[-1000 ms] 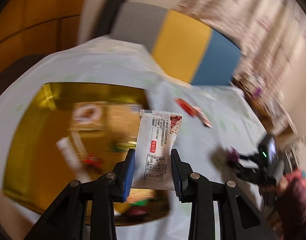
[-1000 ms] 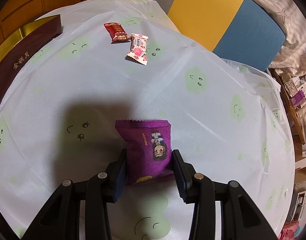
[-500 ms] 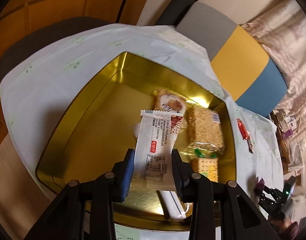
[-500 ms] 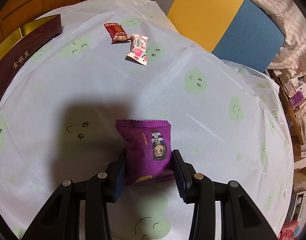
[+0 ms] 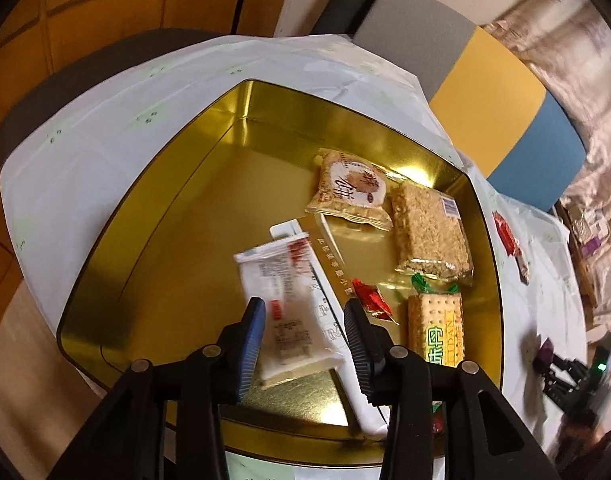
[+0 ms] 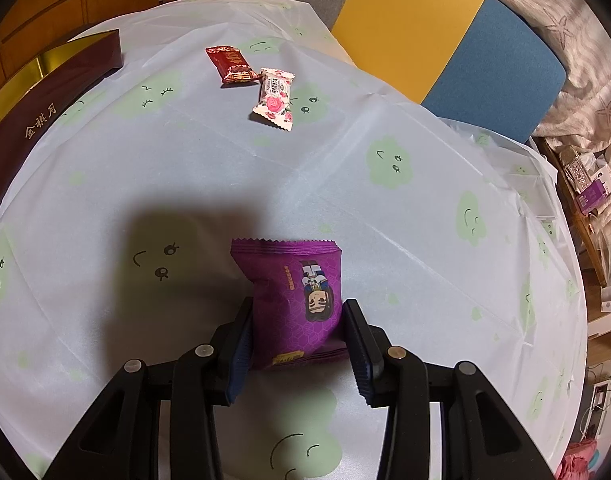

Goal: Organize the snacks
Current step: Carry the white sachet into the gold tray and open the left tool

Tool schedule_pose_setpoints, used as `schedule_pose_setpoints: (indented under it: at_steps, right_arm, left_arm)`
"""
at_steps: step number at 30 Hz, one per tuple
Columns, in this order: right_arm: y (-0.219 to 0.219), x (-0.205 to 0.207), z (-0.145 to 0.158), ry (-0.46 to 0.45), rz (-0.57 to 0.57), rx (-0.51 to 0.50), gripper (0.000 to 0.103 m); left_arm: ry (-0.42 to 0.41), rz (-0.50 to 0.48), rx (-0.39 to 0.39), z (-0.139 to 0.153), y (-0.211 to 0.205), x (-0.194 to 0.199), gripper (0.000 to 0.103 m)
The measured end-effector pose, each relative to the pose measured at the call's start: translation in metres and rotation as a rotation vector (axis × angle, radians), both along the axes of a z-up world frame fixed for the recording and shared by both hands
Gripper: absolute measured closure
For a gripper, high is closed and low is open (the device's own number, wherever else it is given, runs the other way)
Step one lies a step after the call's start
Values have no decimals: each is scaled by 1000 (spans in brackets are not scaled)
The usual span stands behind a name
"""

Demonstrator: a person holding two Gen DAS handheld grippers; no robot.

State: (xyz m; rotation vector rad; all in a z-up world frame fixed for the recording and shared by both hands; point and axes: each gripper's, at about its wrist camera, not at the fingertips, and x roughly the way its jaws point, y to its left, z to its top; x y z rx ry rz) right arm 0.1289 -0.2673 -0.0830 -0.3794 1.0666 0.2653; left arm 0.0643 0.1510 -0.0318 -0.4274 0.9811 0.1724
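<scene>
Now, white packet (image 5: 283, 304): blurred and tipped between the jaws of the left gripper (image 5: 303, 338), over the gold tin (image 5: 153, 216) — it looks to be dropping in.
Left gripper: jaws have just been opening; the pads stand off the packet's edges, so to my eye it's a release, not a hold.
Why there: the tin seems to be the collecting spot, so letting go above its floor makes sense.
Tin contents: a tan cracker pack (image 5: 351, 192), a grain bar (image 5: 429, 232), a red candy (image 5: 371, 300), a biscuit pack (image 5: 437, 328) with green print reading "DAN", and a long white box (image 5: 329, 276) under the falling packet.
Purple packet (image 6: 295, 300): clamped in the right gripper (image 6: 297, 336), cartoon face upside down, hovering above the tablecloth (image 6: 385, 208) — probably queued for the tin next.
Left to gather: a red packet (image 6: 231, 64) and a rose-print packet (image 6: 275, 98), touching, far across the cloth.
Maroon lid (image 6: 45, 120): gold Chinese characters on its side; I can't read them with confidence.
</scene>
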Motion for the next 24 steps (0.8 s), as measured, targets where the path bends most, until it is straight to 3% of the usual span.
schedule_pose_setpoints:
  at_steps: [18,24]
  right_arm:
    - [0,-1,0,-2,3,-7,60]
    - [1,-1,-1,-3,4,-11,60]
  left_arm:
    - [-88,-143,191,26,-53,-8,61]
    - [-116,-195,213,34,-69,-11,61]
